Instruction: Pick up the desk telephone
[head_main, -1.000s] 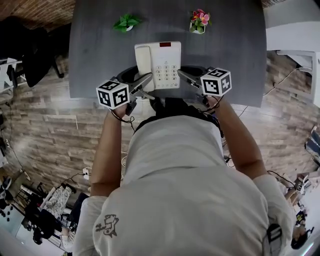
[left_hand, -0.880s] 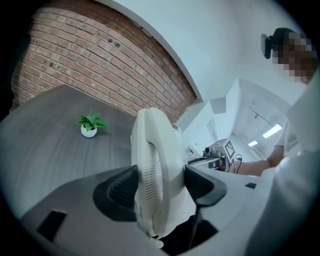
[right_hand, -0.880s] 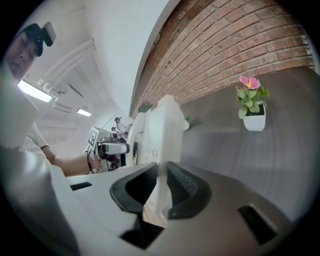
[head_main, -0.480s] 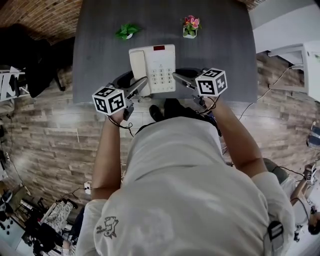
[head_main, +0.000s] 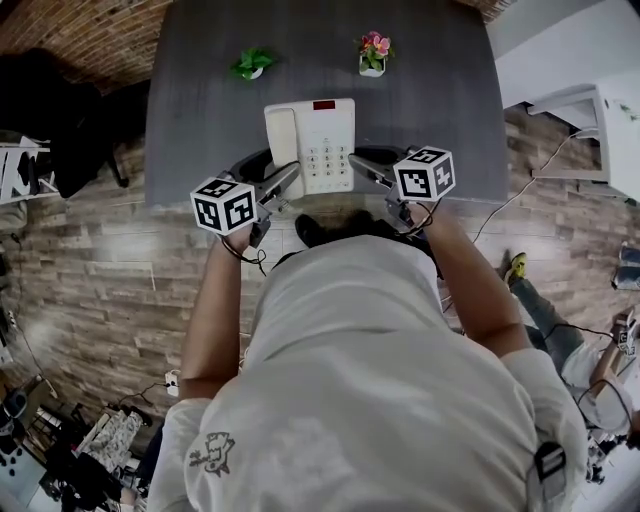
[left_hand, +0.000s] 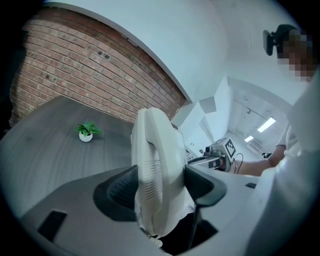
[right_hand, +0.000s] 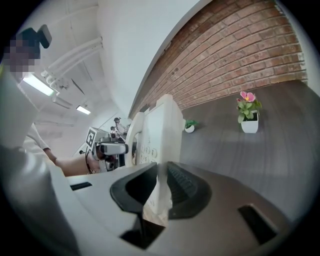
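Both grippers hold the white desk telephone (head_main: 312, 145) above the near edge of the grey table (head_main: 200, 110). Its handset lies on the left, with the keypad and a red display to the right. My left gripper (head_main: 283, 183) is shut on the handset side. In the left gripper view the telephone (left_hand: 160, 175) stands edge-on between the dark pads. My right gripper (head_main: 362, 168) is shut on the right edge, and the right gripper view shows that thin edge of the telephone (right_hand: 155, 135) pinched between the jaws. Each gripper shows in the other's view: the right gripper (left_hand: 215, 160) and the left gripper (right_hand: 107, 148).
A small green plant (head_main: 252, 63) and a pot of pink flowers (head_main: 373, 52) stand at the table's far side. Beyond it runs a brick wall (left_hand: 90, 70). White furniture (head_main: 590, 100) is at the right, dark chairs (head_main: 60, 110) at the left. Another person's legs (head_main: 540, 300) lie on the wooden floor.
Both grippers have raised the telephone and drawn it slightly toward the table's near edge. Over the last half second it has held nearly still. Both grips are unchanged.
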